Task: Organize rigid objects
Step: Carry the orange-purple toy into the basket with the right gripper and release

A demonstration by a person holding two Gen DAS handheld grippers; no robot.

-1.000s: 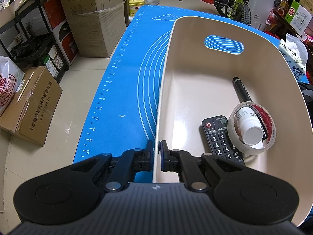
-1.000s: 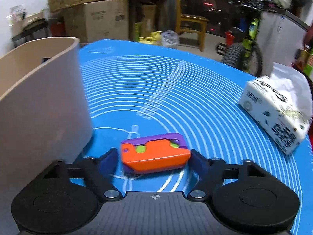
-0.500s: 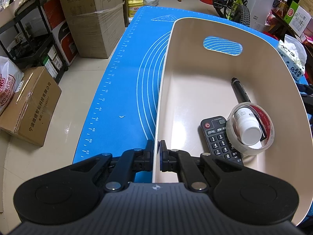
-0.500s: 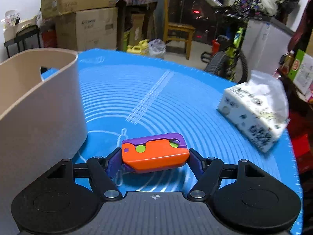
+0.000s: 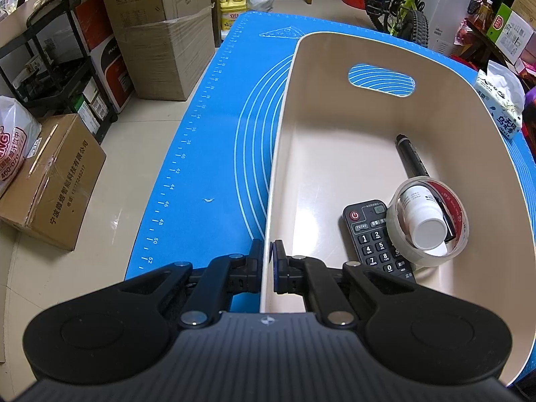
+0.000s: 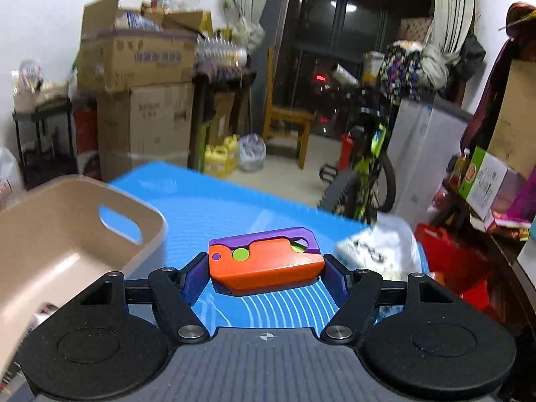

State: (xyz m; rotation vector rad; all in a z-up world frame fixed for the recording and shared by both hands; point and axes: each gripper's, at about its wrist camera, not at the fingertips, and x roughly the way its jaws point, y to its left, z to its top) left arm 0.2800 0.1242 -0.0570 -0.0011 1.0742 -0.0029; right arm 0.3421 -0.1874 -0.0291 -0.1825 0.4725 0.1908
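A beige bin (image 5: pixel 288 107) stands on the blue mat (image 5: pixel 214 140). My left gripper (image 5: pixel 267 261) is shut on the bin's near left wall. Inside the bin lie a black remote (image 5: pixel 372 238), a roll of clear tape (image 5: pixel 457 231) around a white bottle (image 5: pixel 422 217), and a black marker (image 5: pixel 412 157). My right gripper (image 6: pixel 264 269) is shut on an orange and purple toy block (image 6: pixel 268 263) and holds it above the mat, to the right of the bin (image 6: pixel 43 234).
A tissue pack (image 5: pixel 500 107) lies on the mat right of the bin; it also shows in the right wrist view (image 6: pixel 378 251). Cardboard boxes (image 5: pixel 53 181), a black shelf and a bicycle (image 5: pixel 398 10) stand on the floor around the table.
My right gripper has closed on the toy block and lifted it off the mat, tilting upward. My left gripper still holds the bin wall, and the bin has barely moved.
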